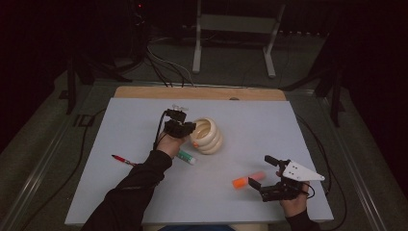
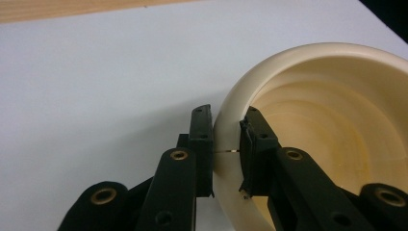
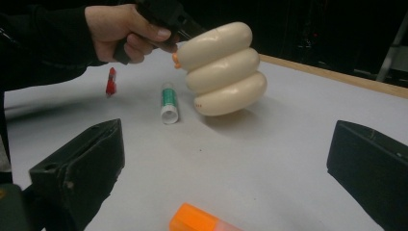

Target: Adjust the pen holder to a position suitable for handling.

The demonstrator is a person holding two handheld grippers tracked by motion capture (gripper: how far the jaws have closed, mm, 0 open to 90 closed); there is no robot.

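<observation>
Left gripper view: we see left gripper (image 2: 226,149) fingers clamped on cream ribbed pot (image 2: 332,125) rim. Right gripper (image 1: 269,175) fingers wide apart near orange marker (image 1: 248,180) on table (image 1: 144,192).

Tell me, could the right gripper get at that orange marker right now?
Probably yes. The right gripper is open, and the orange marker lies on bare table just ahead of its jaws, with nothing between.

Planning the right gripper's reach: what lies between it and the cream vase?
Only bare table beyond the orange marker at the right gripper, toward the vase, per the right gripper view.
</observation>
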